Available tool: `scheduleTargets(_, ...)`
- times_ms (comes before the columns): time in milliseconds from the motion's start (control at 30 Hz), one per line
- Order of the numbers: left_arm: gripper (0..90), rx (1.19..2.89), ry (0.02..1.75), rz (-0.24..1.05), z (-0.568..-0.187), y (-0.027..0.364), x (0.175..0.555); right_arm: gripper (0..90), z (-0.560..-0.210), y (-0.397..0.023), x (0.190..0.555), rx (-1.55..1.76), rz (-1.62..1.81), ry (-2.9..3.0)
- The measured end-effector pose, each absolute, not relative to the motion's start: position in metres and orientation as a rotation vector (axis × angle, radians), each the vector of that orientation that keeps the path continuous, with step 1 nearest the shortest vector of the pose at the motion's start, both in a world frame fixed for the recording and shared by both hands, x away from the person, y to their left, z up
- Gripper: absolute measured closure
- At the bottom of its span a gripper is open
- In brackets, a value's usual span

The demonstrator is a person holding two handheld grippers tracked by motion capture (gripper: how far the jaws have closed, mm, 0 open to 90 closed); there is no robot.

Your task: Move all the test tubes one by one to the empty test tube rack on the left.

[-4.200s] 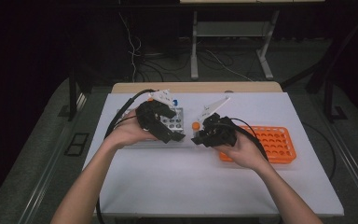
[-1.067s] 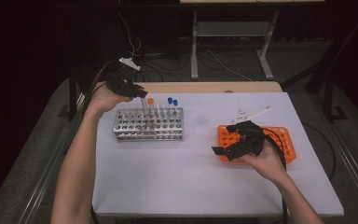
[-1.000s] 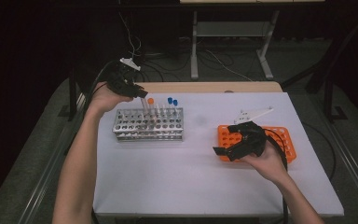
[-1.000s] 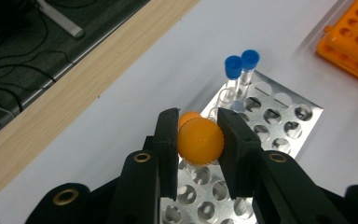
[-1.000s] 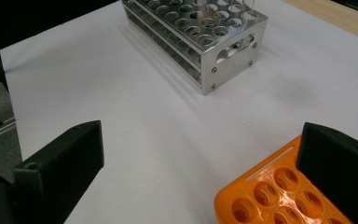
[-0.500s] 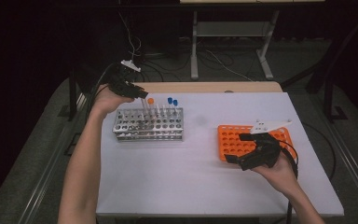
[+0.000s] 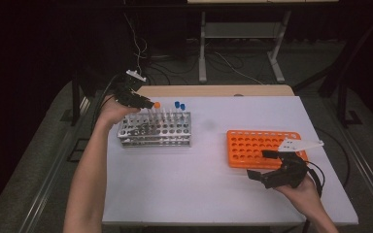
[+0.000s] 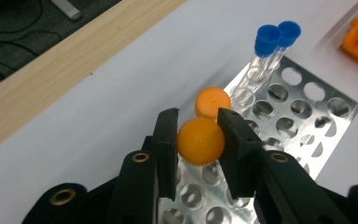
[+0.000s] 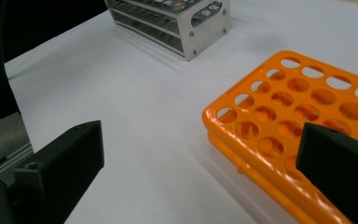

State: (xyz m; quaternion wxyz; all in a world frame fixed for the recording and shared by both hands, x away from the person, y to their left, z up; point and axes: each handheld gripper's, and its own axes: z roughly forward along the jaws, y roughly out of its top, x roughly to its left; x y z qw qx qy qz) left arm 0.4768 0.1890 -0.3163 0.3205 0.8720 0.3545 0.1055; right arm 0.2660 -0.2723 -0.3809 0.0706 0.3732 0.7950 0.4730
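My left gripper [image 8: 198,142] is shut on the orange cap of a test tube [image 8: 200,141] above the back left corner of the metal rack [image 8: 307,105]. In the high view that gripper [image 7: 144,103] hovers at the rack's [image 7: 155,132] far left end. Another orange-capped tube [image 8: 212,101] and two blue-capped tubes [image 8: 266,41] stand in the rack's back row. My right gripper [image 7: 263,164] is open near the front edge of the empty orange rack [image 7: 257,145]. Its jaws stand wide apart in the right gripper view, with the orange rack [image 9: 298,112] between them.
The white table [image 7: 213,194] has a wooden strip [image 7: 213,91] along its far edge. Beyond it are dark floor, cables and a stand's legs [image 7: 243,34]. The metal rack [image 9: 172,23] lies far off in the right gripper view.
My right gripper has drawn back toward the table's near right, off the orange rack. My left gripper has stayed at the metal rack's far left corner with the tube.
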Motion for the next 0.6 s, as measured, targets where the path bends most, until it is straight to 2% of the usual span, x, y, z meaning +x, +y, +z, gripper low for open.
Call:
scheduleTargets(200, 42.2, 2.206, 0.973, 0.276, -0.313, 0.193, 0.463, 0.4, -0.388, -0.279, 0.257, 1.142, 1.429, 2.370)
scheduleTargets(367, 19.9, 2.127, 0.985, 0.320, -0.307, 0.198, 0.442, 0.4, -0.393, -0.282, 0.253, 1.147, 1.436, 2.356)
scheduleTargets(433, 14.0, 2.102, 0.965, 0.322, -0.306, 0.200, 0.432, 0.4, -0.395, -0.282, 0.251, 1.149, 1.434, 2.356)
scheduleTargets(600, 5.9, 2.073, 0.932, 0.320, -0.307, 0.202, 0.409, 0.4, -0.397, -0.283, 0.250, 1.148, 1.432, 2.347)
